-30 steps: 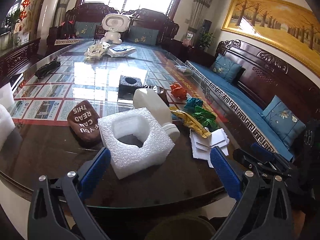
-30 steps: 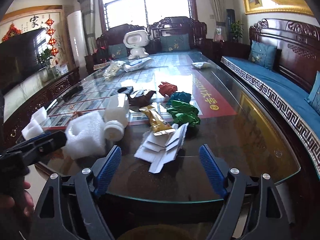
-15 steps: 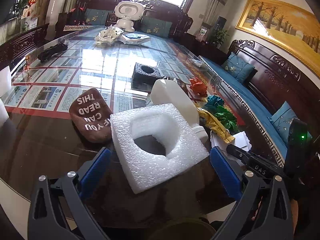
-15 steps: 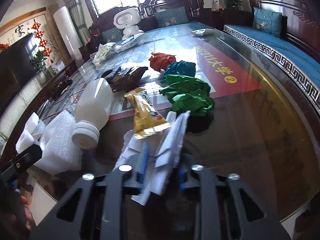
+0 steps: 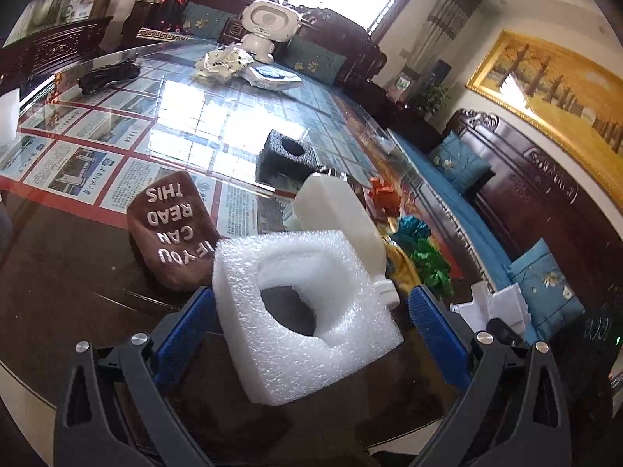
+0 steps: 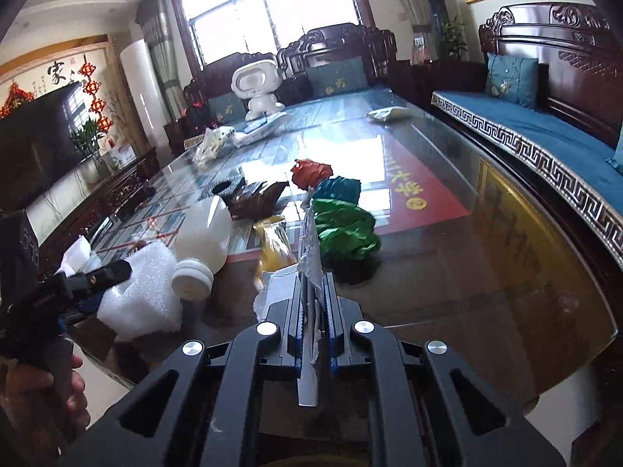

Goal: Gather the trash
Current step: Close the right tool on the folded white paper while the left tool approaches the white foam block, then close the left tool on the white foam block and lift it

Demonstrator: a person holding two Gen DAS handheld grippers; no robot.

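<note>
My left gripper [image 5: 311, 307] has jaws wide apart w/ the white foam block [image 5: 300, 315] between them, its centre hole holding nothing. Right gripper [image 6: 314, 303] jaws clamp the white folded cardboard [image 6: 311, 257], raised edge-on, lower part hidden. White bottle [image 6: 202, 241] lies capped, contents unclear. Glass counter [image 6: 486, 272], blue-cushioned wooden sofa [image 6: 545, 136] alongside.

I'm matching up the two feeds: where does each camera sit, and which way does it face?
Left wrist: on the left gripper, looking along its open fingers at the white foam block.
Right wrist: on the right gripper, looking down the glass table, shut on folded white cardboard; the left gripper and hand show at left.
Shared: foam block, white plastic bottle, green wrapper.
</note>
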